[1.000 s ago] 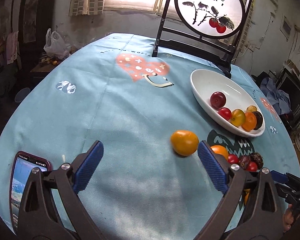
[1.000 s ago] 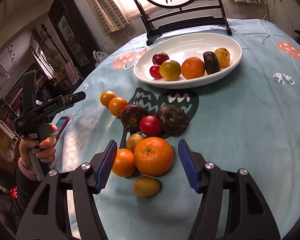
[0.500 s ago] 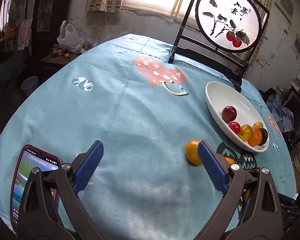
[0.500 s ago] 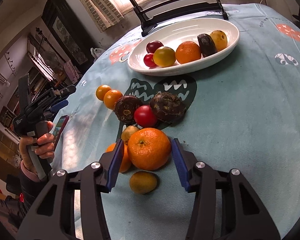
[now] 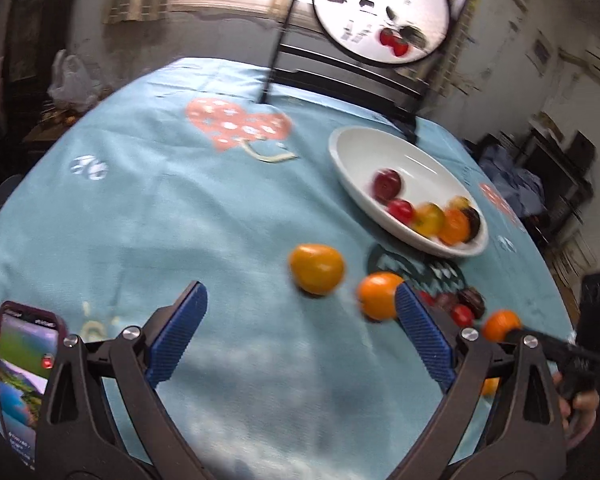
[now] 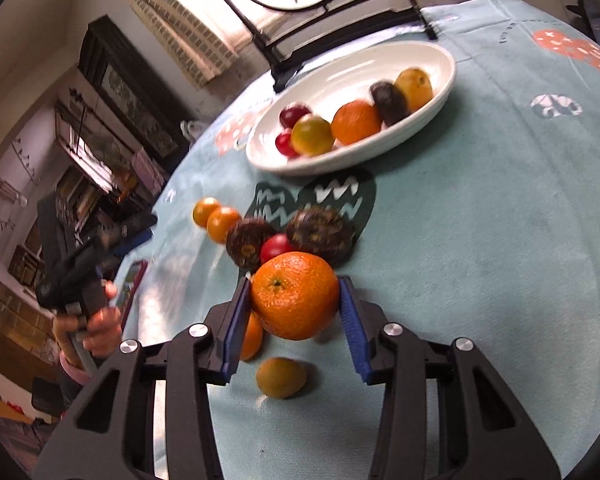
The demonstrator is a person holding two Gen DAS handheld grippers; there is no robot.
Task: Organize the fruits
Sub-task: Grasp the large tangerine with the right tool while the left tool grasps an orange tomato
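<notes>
My right gripper [image 6: 294,280] has its jaws closing, and both blue pads press the sides of a large orange [image 6: 296,296]. It sits at the near end of a fruit cluster on the blue tablecloth: two dark brown fruits [image 6: 320,232], a red tomato [image 6: 276,246], small orange fruits [image 6: 222,222] and a yellow-brown one [image 6: 280,376]. A white oval dish [image 6: 360,68] behind holds several fruits. My left gripper [image 5: 298,288] stands wide open with nothing between its fingers. A yellow-orange fruit [image 5: 316,268] lies just beyond its tips, an orange one [image 5: 378,296] by its right finger.
A phone [image 5: 24,376] with a lit screen lies at the table's near left edge. A black chair [image 5: 340,80] with a round painted panel stands behind the dish [image 5: 372,152]. A hand [image 6: 100,324] holds the left gripper at the table's left side.
The right jaws have closed from wide apart onto the large orange, and the right view has rolled. The left view swung left, then back right; its jaws stayed open.
</notes>
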